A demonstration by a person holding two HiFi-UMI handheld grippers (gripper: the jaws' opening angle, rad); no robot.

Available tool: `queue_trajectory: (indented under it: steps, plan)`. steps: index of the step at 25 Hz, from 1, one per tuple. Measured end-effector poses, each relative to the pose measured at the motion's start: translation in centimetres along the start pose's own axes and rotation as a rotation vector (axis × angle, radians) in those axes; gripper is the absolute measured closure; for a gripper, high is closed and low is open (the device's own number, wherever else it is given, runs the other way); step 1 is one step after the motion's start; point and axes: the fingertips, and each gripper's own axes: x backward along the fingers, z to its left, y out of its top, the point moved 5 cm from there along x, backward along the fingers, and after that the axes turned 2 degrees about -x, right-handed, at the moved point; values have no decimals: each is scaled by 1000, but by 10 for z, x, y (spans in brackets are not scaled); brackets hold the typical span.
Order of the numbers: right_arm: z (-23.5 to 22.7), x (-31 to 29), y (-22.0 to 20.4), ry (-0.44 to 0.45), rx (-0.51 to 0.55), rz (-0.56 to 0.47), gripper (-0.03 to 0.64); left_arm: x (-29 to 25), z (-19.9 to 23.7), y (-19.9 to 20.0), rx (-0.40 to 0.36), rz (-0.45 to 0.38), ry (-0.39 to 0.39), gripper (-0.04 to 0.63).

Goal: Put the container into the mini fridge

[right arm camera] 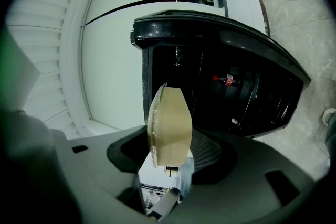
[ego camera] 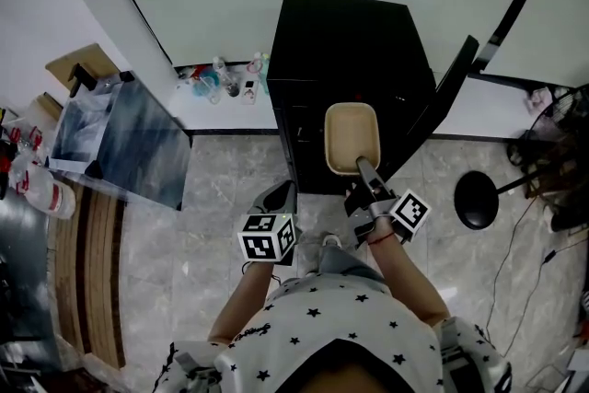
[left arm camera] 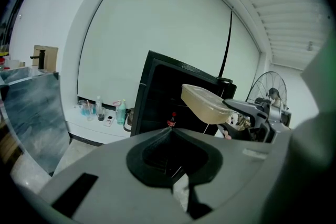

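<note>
A black mini fridge (ego camera: 350, 60) stands against the wall with its door (ego camera: 453, 92) swung open to the right. My right gripper (ego camera: 366, 172) is shut on the near end of a beige, lidded plastic container (ego camera: 352, 136), which is held level just in front of the fridge opening. In the right gripper view the container (right arm camera: 170, 126) juts forward out of the jaws (right arm camera: 167, 164) toward the dark interior, where a cola bottle (right arm camera: 228, 80) stands. My left gripper (ego camera: 276, 196) hangs lower left of the fridge, shut and holding nothing. The left gripper view shows the container (left arm camera: 206, 104) from the side.
A blue-grey marbled panel (ego camera: 120, 138) leans at the left. Small bottles (ego camera: 221, 80) stand on the white ledge beside the fridge. A floor fan's round base (ego camera: 476, 200) and cables lie to the right. The floor is grey tile.
</note>
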Motion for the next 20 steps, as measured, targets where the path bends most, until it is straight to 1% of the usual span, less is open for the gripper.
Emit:
queue_trajectory:
  steps: [12, 20]
  plan:
    - [-9, -39, 43, -41, -21, 36, 403, -47, -5, 30, 19, -7, 27, 583]
    - [-22, -59, 54, -63, -36, 60, 403, -65, 0, 36, 29, -4, 50, 583]
